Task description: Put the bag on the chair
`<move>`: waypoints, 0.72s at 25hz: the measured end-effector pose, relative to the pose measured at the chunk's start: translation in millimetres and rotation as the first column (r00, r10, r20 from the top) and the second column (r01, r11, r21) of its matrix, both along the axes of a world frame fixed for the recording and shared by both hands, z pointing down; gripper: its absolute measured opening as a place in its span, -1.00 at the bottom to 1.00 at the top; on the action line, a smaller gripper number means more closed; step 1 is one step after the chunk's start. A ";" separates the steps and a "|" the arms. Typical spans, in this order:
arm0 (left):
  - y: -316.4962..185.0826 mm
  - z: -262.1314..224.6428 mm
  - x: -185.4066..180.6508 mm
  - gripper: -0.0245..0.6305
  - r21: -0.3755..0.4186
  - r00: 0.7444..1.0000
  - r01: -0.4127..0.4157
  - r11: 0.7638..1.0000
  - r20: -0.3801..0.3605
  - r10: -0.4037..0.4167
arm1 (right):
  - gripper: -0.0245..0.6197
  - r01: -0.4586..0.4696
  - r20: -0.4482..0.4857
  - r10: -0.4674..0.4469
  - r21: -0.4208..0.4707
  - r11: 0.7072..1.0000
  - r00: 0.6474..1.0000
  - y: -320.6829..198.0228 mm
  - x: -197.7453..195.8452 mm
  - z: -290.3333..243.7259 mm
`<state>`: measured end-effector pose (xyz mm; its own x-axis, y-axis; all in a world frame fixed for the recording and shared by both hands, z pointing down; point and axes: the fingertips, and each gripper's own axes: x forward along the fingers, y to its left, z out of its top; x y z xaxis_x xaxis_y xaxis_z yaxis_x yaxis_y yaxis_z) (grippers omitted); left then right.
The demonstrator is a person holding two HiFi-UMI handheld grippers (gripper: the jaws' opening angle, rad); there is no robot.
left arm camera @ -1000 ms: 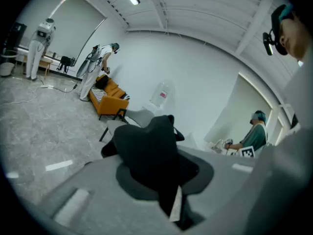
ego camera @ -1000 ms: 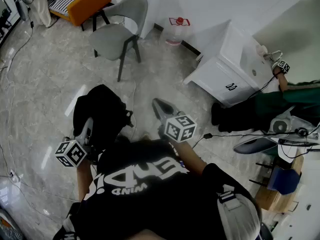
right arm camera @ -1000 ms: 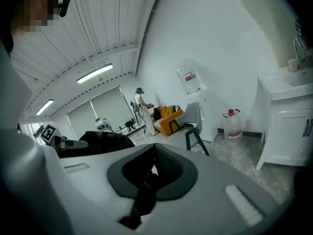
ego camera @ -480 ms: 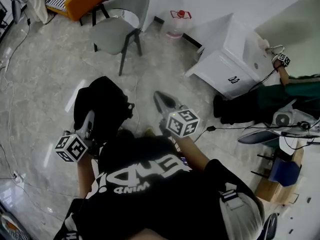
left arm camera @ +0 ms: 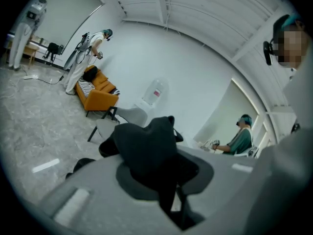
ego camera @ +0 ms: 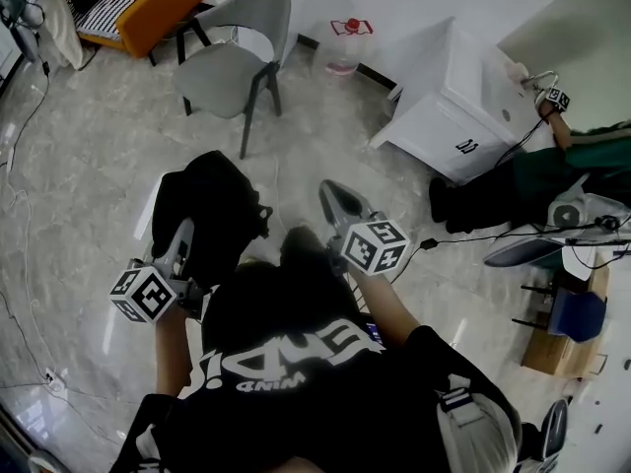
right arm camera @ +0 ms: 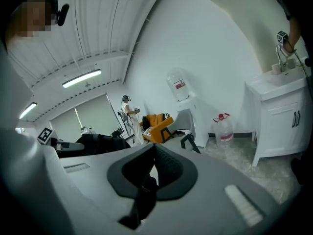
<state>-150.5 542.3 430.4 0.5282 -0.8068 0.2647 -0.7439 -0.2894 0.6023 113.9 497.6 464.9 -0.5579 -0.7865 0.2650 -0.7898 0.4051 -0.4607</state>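
A black bag (ego camera: 209, 213) hangs above the floor from my left gripper (ego camera: 183, 238), which is shut on its top. In the left gripper view the bag (left arm camera: 146, 143) bulges up between the jaws of that gripper (left arm camera: 164, 175) and hides part of the scene ahead. The grey chair (ego camera: 233, 55) stands empty further ahead, well apart from the bag; it shows beyond the bag (left arm camera: 123, 117) and in the right gripper view (right arm camera: 187, 123). My right gripper (ego camera: 332, 198) is held beside the bag on the right, jaws together, nothing in them (right arm camera: 153, 153).
An orange sofa (ego camera: 150, 6) stands behind the chair at the far left. A water bottle (ego camera: 345, 51) sits by the wall, with a white cabinet (ego camera: 455, 116) to its right. A person in green (ego camera: 582, 177) is at the cabinet. Cables (ego camera: 20, 215) trail over the floor.
Both grippers have drifted slightly right and forward, and the bag has gone with the left one. The chair looks a little nearer to the bag.
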 end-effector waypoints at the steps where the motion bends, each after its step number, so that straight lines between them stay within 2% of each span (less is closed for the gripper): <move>1: -4.4 -0.9 -2.1 -0.74 -0.004 1.000 -0.001 1.000 -0.001 0.001 | -0.92 -0.001 0.002 0.001 -0.003 1.000 1.000 -2.2 -3.2 -0.8; 9: -51.0 11.0 -6.1 -0.74 -0.027 1.000 -0.001 1.000 0.001 0.001 | -0.92 0.025 0.016 -0.025 -0.015 1.000 1.000 -49.1 -19.2 10.6; 18: -131.9 12.5 3.7 -0.74 -0.047 0.999 0.037 0.998 0.016 -0.036 | -0.92 0.083 0.023 -0.082 -0.038 0.996 0.996 -146.6 -13.0 16.5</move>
